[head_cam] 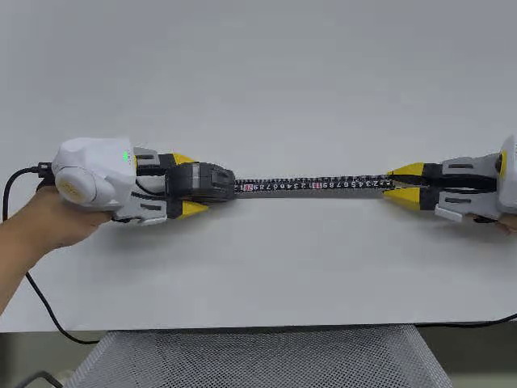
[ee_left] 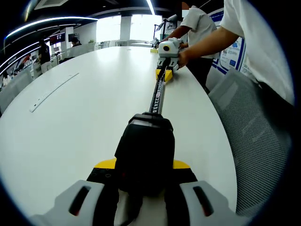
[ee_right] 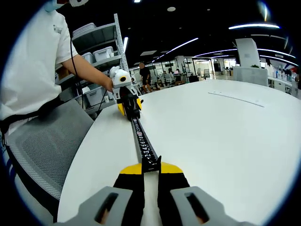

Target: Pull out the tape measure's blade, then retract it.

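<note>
The left claw [ee_left: 143, 164] is clamped on the tape measure's case [ee_left: 145, 141] over the white worktop [ee_left: 70, 122]. The blade [ee_left: 157, 96] runs out taut to the right claw [ee_left: 164, 76], which is pinched together on its tip. Pulling out looks done; retracting remains.

My right gripper [head_cam: 396, 184] is cut off at the head view's 3 o'clock edge. Its fingers [head_cam: 408, 198] hide the tip of the blade [head_cam: 315, 185]. Distant numerals are illegible.
</note>
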